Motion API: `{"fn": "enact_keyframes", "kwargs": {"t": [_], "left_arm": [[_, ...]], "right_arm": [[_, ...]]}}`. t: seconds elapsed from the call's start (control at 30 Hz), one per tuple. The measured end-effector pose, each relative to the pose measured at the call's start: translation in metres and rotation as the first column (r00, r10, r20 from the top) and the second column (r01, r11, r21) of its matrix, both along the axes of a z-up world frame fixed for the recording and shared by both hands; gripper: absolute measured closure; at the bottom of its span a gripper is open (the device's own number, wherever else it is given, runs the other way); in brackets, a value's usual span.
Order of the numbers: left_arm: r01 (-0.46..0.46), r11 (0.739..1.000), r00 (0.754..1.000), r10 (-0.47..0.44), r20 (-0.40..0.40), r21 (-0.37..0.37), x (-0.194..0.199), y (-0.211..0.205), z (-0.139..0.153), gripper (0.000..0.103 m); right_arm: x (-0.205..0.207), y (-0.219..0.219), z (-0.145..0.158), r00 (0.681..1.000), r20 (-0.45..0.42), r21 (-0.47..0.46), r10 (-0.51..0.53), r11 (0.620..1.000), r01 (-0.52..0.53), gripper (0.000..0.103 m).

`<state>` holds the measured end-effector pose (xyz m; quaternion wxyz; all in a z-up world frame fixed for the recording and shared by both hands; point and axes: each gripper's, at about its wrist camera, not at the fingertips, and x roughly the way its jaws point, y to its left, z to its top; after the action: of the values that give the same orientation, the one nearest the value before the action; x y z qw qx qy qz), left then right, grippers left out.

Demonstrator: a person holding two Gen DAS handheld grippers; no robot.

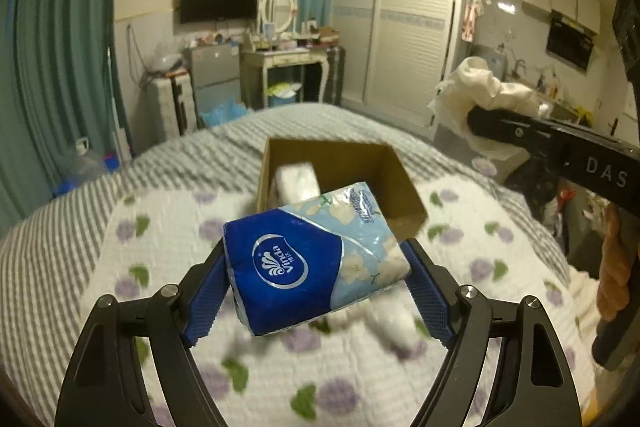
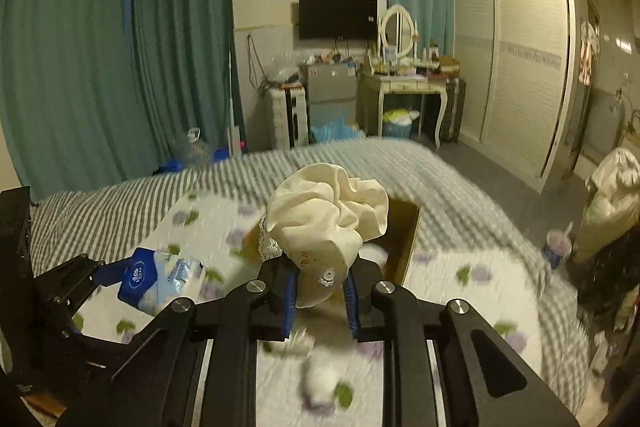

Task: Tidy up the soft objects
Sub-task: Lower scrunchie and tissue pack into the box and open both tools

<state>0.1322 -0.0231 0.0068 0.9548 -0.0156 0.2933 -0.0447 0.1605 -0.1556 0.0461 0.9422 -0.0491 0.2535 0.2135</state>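
Observation:
My left gripper [image 1: 316, 267] is shut on a blue and white Vinda tissue pack [image 1: 316, 263] and holds it above the bed, just short of an open cardboard box [image 1: 396, 183]. A white soft pack [image 1: 298, 181] lies inside the box. My right gripper [image 2: 320, 279] is shut on a crumpled cream cloth [image 2: 328, 215] with lace trim, held above the near side of the box [image 2: 408, 239]. The right gripper and its cloth [image 1: 484, 87] show at the right of the left wrist view. The left gripper with the tissue pack [image 2: 160, 279] shows at the lower left of the right wrist view.
The box stands on a white floral quilt [image 1: 160, 227] over a grey striped bedspread [image 2: 360, 163]. White blurred soft items [image 2: 320, 379] lie on the quilt below the grippers. Beyond the bed stand a dressing table [image 2: 404, 87], a wardrobe [image 2: 520, 67] and green curtains [image 2: 100, 67].

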Motion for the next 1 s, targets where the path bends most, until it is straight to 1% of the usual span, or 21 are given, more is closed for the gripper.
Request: {"fn": "enact_keyframes", "kwargs": {"t": [0.07,0.1,0.17,0.23,0.33,0.4,0.5,0.63,0.73,0.77,0.83,0.87,0.9,0.93,1.0], "left_arm": [[-0.006,1.0,1.0,0.005,0.014,0.02,0.02,-0.002,0.005,0.021],[-0.005,1.0,1.0,0.005,0.015,0.023,0.036,-0.003,0.007,0.021],[0.002,1.0,1.0,-0.003,0.017,0.023,0.055,-0.005,0.009,0.021],[0.011,0.999,1.0,-0.012,0.024,0.04,0.079,-0.01,0.007,0.021],[0.013,0.997,1.0,-0.014,0.01,0.077,0.115,-0.016,-0.003,0.021],[0.026,0.996,1.0,-0.025,-0.008,0.087,0.138,-0.018,-0.015,0.022],[0.03,0.992,0.999,-0.027,-0.027,0.125,0.16,-0.021,-0.034,0.022],[0.044,0.991,0.997,-0.036,-0.062,0.13,0.18,-0.019,-0.056,0.021],[0.013,0.981,0.998,0.0,-0.068,0.193,0.183,-0.024,-0.066,0.02],[0.015,0.981,0.997,-0.001,-0.072,0.194,0.183,-0.023,-0.068,0.019],[0.01,0.982,0.996,0.008,-0.092,0.189,0.182,-0.022,-0.072,0.016],[0.011,0.983,0.996,0.006,-0.091,0.186,0.182,-0.021,-0.071,0.015],[0.006,0.983,0.997,0.01,-0.083,0.184,0.178,-0.02,-0.069,0.015],[-0.002,0.983,0.997,0.017,-0.081,0.186,0.176,-0.019,-0.065,0.015],[-0.008,0.983,0.997,0.023,-0.08,0.185,0.169,-0.02,-0.056,0.015]], "right_arm": [[0.019,-0.001,0.01,1.0,0.02,0.0,-0.004,1.0,0.004,0.084],[0.027,-0.001,0.013,1.0,0.022,0.005,-0.006,1.0,0.006,0.084],[0.05,-0.003,0.013,1.0,0.016,0.009,-0.011,1.0,0.011,0.084],[0.068,-0.001,0.009,1.0,0.017,-0.001,-0.017,1.0,0.017,0.084],[0.108,-0.001,-0.009,0.999,-0.01,-0.006,-0.03,1.0,0.03,0.084],[0.133,-0.002,-0.022,0.998,-0.033,-0.011,-0.044,0.999,0.044,0.084],[0.169,-0.001,-0.047,0.995,-0.087,-0.011,-0.054,0.999,0.053,0.084],[0.203,0.001,-0.079,0.987,-0.15,-0.015,-0.06,0.998,0.059,0.084],[0.214,0.002,-0.097,0.982,-0.176,-0.009,-0.063,0.998,0.062,0.084],[0.218,0.001,-0.1,0.981,-0.182,-0.006,-0.062,0.998,0.062,0.083],[0.217,-0.001,-0.104,0.981,-0.181,0.002,-0.073,0.997,0.074,0.078],[0.217,-0.003,-0.104,0.979,-0.183,0.007,-0.087,0.996,0.089,0.061],[0.216,-0.005,-0.102,0.979,-0.18,0.009,-0.096,0.995,0.099,0.042],[0.213,-0.007,-0.098,0.98,-0.167,0.011,-0.11,0.994,0.113,0.038],[0.204,-0.007,-0.087,0.982,-0.149,0.002,-0.119,0.993,0.121,0.038]]}}
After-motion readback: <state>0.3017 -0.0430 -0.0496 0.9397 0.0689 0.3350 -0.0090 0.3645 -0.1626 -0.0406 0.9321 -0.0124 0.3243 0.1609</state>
